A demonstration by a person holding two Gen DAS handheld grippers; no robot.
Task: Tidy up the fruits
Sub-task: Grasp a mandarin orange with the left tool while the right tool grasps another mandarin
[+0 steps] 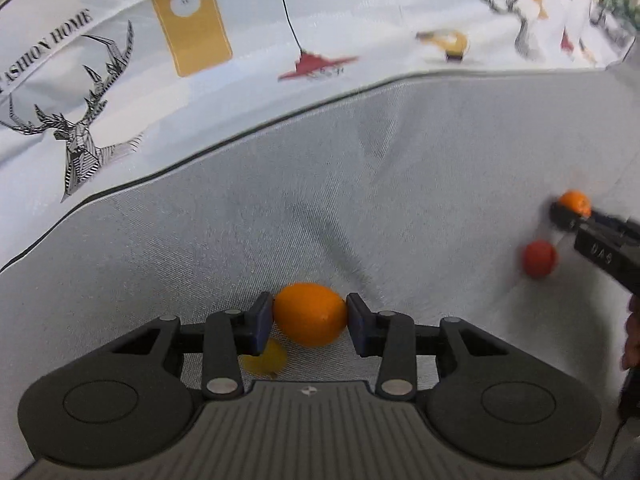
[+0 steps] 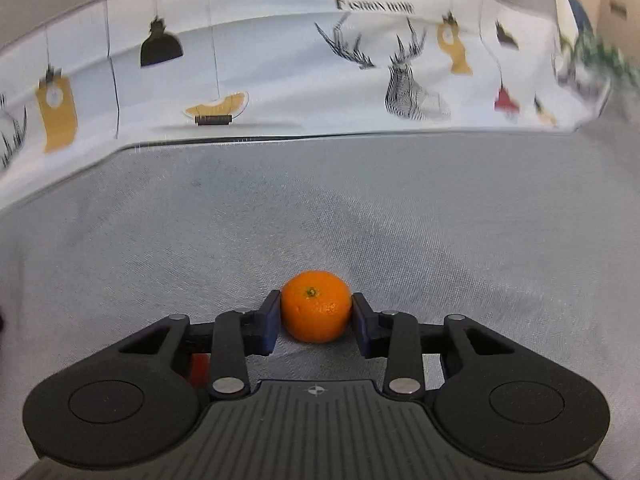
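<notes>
In the left wrist view my left gripper [image 1: 310, 318] is shut on an oval orange fruit [image 1: 310, 314], both blue pads pressing its sides just above the grey cloth. A yellow fruit [image 1: 266, 358] lies partly hidden under the left finger. At the right edge of that view the right gripper [image 1: 568, 212] holds a small mandarin [image 1: 575, 201], and a red round fruit [image 1: 539, 258] lies beside it. In the right wrist view my right gripper [image 2: 316, 312] is shut on the mandarin [image 2: 316, 306], stem end facing the camera. A bit of the red fruit [image 2: 199, 368] shows behind the left finger.
A grey cloth [image 2: 320, 208] covers the work surface. Behind it rises a white printed fabric [image 1: 240, 40] with deer, lamp and tag motifs. A person's hand [image 1: 632, 336] shows at the right edge of the left wrist view.
</notes>
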